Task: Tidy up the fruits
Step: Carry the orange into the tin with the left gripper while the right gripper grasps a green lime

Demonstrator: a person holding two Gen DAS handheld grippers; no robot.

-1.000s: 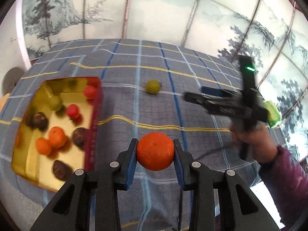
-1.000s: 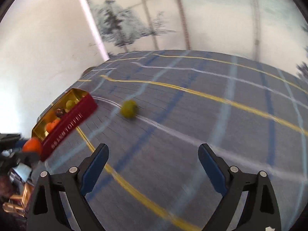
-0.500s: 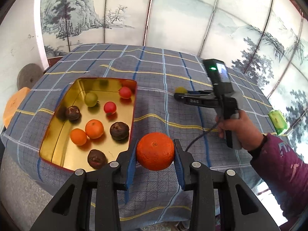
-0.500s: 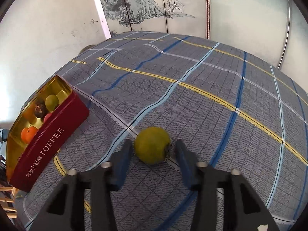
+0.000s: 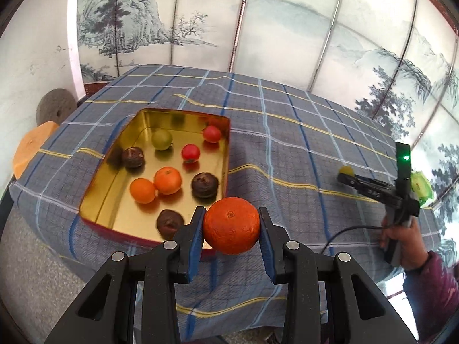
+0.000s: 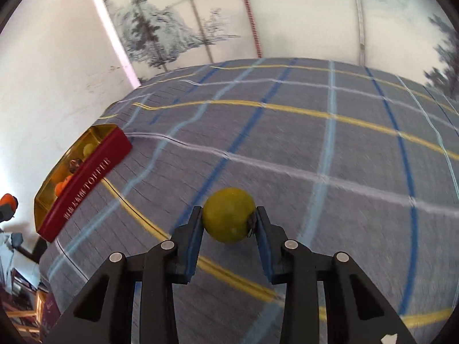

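Orange (image 5: 231,225) sits clamped between the pads of the left tool (image 5: 231,229), held just above the near right corner of the toffee tin (image 5: 226,154) on the plaid-clothed tabletop (image 5: 287,149). The gold-lined tin holds two small oranges, two red fruits, a green one and three dark brown ones. The right tool (image 6: 229,223) is closed on a green citrus fruit (image 6: 229,219), well apart from the tin.

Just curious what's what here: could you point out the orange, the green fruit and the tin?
orange (image 5: 231,225): left wrist view, middle of its peel, between the fingers.
green fruit (image 6: 227,218): right wrist view, middle of its skin.
tin (image 6: 86,183): right wrist view, red lettered side wall.
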